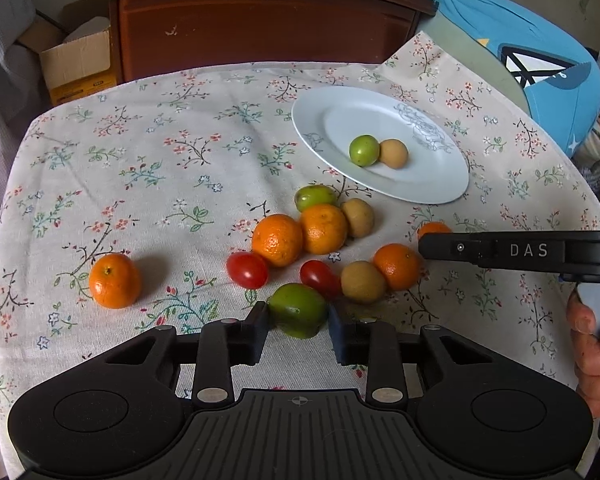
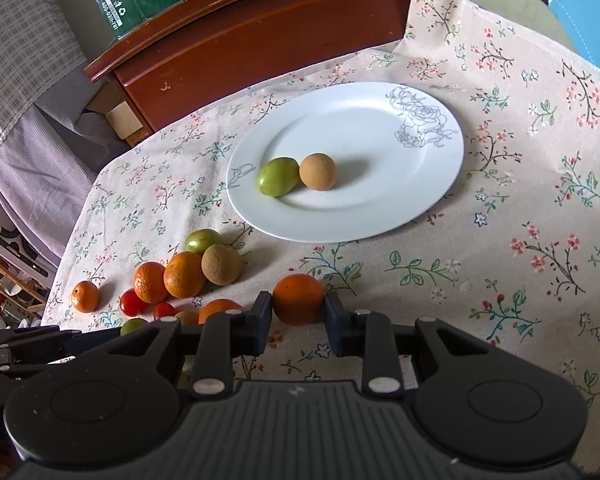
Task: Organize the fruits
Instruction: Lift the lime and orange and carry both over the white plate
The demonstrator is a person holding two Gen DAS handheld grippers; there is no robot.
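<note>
A green fruit (image 1: 298,310) lies on the flowered tablecloth (image 1: 160,168) between the fingers of my left gripper (image 1: 298,318), whose pads touch both its sides. My right gripper (image 2: 298,310) is shut on a mandarin (image 2: 298,298) that rests on the cloth. Beyond them stands a white plate (image 2: 360,128) holding a green fruit (image 2: 278,176) and a tan round fruit (image 2: 318,171). Loose on the cloth lie several mandarins (image 1: 278,240), two cherry tomatoes (image 1: 247,270), brown fruits (image 1: 363,282) and another green fruit (image 1: 315,197). One mandarin (image 1: 114,280) sits alone at the left.
A dark wooden cabinet (image 1: 260,20) stands behind the table, with an open cardboard box (image 1: 76,60) to its left. A blue cloth (image 1: 520,40) lies at the back right. A person's hand (image 1: 592,352) holds the right gripper's handle. The table's edge curves around at left and right.
</note>
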